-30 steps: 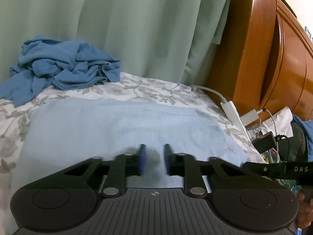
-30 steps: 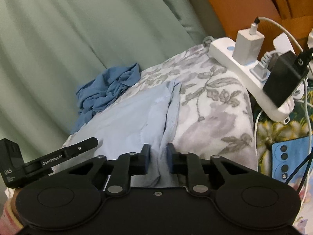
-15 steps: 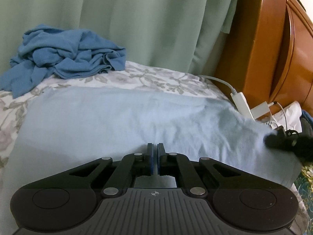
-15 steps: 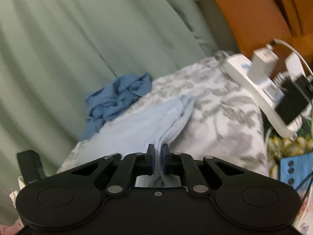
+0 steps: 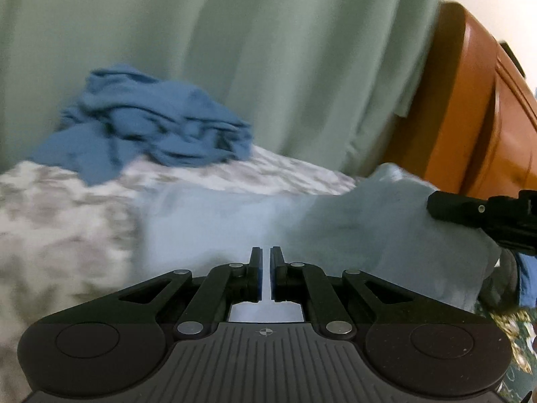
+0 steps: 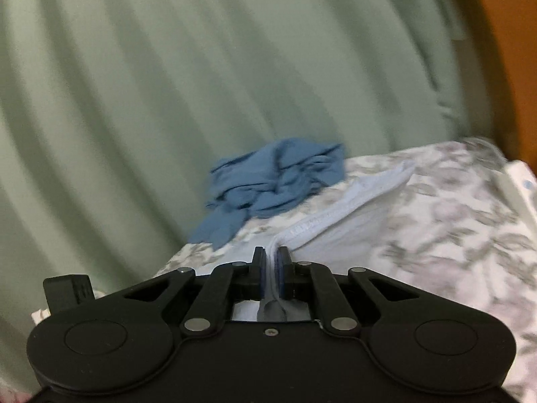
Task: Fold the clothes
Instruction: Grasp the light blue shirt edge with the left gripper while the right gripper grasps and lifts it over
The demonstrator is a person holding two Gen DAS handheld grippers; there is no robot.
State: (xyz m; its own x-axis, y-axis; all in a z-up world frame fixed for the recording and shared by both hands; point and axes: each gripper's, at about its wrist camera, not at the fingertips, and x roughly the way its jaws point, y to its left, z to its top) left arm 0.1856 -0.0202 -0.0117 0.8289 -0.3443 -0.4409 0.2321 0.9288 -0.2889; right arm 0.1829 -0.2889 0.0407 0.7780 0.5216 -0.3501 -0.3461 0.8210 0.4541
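Here, left gripper (image 5: 266, 268) and right gripper (image 6: 270, 270) jaws both pinching light-blue garment (image 5: 335, 228) hem (thin bite); uneven lifting could slip it, skewing fold.

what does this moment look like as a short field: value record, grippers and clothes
left gripper: shut on light blue garment
right gripper: shut on the same garment's hemmed edge
garment state: partly lifted off floral bedsheet
other clothes: crumpled darker blue garment, beside green curtain
image quality: motion blur
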